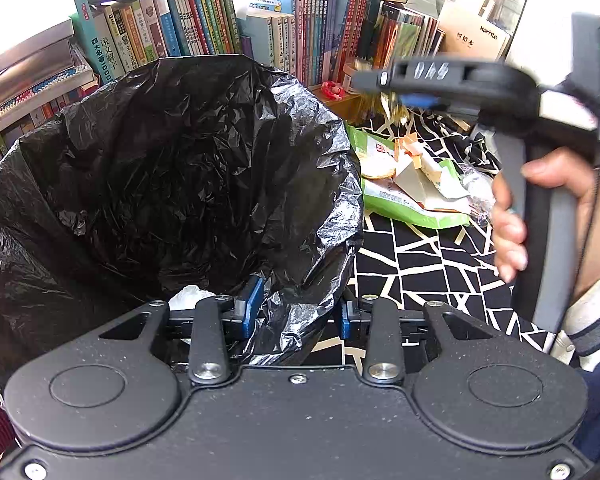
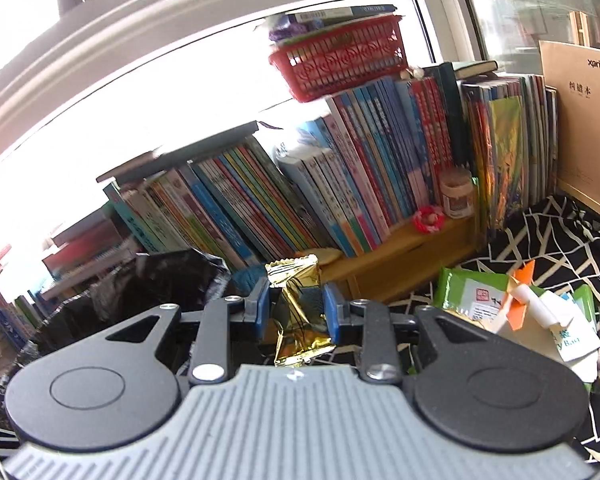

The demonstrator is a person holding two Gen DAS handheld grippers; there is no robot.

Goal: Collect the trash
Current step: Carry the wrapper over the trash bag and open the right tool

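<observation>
Big black crinkled plastic trash bag (image 1: 172, 184) fills the left wrist view, mouth wide open, and everything else gets placed against it. Behind the bag runs a long row of upright colourful books (image 1: 204, 28), with a red plastic lattice basket (image 2: 336, 62) sitting on top of them. To the right of the bag spreads the black cloth with a white cracked-line pattern (image 1: 420, 264), covering the surface there.

On that cloth, just right of the bag's rim, lies a flat green snack packet (image 1: 404, 204) with a heap of torn paper and card scraps (image 1: 416, 174) piled on it, trash not yet collected. Down inside the bag, near its close edge, a crumpled white wad (image 1: 190, 294) shows.

The left gripper (image 1: 298, 312) is right at the bag's near rim, its blue-padded jaws pinched in on a gathered fold of the black plastic, holding the bag open. The right gripper (image 2: 294, 310) is up in the air to the right of the bag, above the green packet, a hand (image 1: 540, 216) wrapped round its grey handle. Its jaws are closed partway on a crumpled gold foil wrapper (image 2: 298, 312), both blue pads pressing its sides, the wrapper's top poking above the fingers and its tail hanging below. From that gripper's camera the bag's rim sits low and left.
</observation>
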